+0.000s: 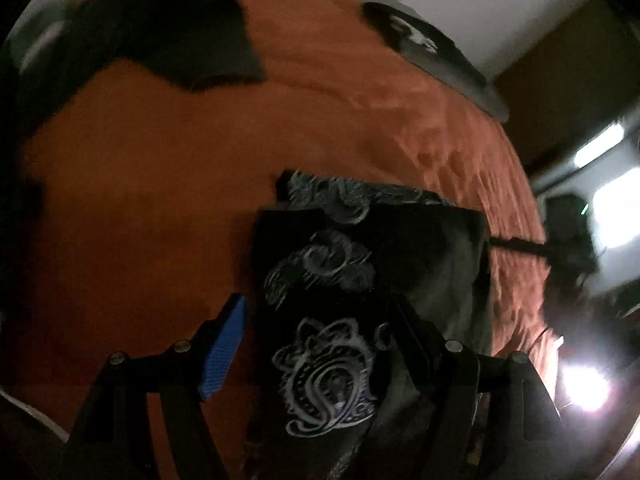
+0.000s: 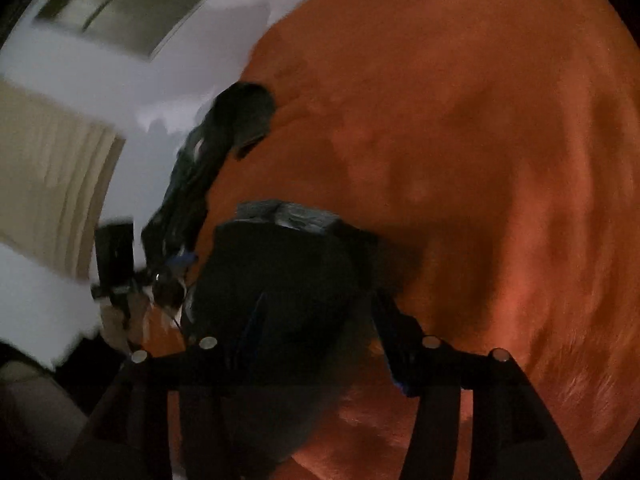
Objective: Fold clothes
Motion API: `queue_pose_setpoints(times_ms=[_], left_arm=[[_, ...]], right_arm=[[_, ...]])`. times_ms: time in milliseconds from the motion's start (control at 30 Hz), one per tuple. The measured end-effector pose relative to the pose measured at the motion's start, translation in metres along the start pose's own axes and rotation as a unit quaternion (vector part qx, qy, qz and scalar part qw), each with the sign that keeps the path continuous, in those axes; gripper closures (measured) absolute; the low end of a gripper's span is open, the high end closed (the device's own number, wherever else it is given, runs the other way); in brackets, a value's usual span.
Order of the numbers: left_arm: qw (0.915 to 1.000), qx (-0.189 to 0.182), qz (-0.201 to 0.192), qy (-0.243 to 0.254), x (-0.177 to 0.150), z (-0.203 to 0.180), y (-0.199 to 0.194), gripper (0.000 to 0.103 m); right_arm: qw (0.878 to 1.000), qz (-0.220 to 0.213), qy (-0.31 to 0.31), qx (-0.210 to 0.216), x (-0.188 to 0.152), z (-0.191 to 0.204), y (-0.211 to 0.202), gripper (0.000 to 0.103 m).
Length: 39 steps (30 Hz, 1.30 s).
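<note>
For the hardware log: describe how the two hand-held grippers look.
The left hand-held gripper has black angular linkage arms with round silver pivot pins; one finger carries a ribbed blue pad. The right hand-held gripper has the same black arms and silver pins, with blue barely showing on its fingers.

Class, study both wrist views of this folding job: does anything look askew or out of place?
Slightly. On the folded paisley garment the top layer sits askew, leaving a patterned strip of the lower layer showing at the far edge. A dark garment lies unfolded farther back on the orange blanket. Both tools straddle the folded garment, jaws open.
</note>
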State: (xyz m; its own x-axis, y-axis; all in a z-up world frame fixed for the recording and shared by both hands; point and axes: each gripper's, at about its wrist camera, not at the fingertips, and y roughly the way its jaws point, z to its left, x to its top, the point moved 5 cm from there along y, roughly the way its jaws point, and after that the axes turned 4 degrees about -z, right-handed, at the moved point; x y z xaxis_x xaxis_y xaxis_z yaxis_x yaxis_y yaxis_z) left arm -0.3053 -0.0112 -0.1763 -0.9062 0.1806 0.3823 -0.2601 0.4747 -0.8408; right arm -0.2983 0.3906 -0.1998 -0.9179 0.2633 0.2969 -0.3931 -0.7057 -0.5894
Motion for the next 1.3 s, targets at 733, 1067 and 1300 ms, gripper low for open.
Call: queue_pose_setpoints(times_ms=[733, 1067, 1300], left_arm=[[0.9972, -0.064, 0.023, -0.031, -0.015, 0.03, 0.036, 0.028], [0.9959, -0.071, 0.037, -0.043, -0.015, 0.032, 0.035, 0.028], [0.9819, -0.118, 0.11, -0.099, -0.037, 0.043, 0.023, 0.029]], right_arm=[[0.987, 0.1, 0.044, 0.118, -0.001, 0.007, 0.07, 0.05], [0.98, 0.152, 0.062, 0.112, -0.024, 0.009, 0.055, 0.05], [0.967, 0.152, 0.134, 0.156, -0.061, 0.012, 0.052, 0.049]])
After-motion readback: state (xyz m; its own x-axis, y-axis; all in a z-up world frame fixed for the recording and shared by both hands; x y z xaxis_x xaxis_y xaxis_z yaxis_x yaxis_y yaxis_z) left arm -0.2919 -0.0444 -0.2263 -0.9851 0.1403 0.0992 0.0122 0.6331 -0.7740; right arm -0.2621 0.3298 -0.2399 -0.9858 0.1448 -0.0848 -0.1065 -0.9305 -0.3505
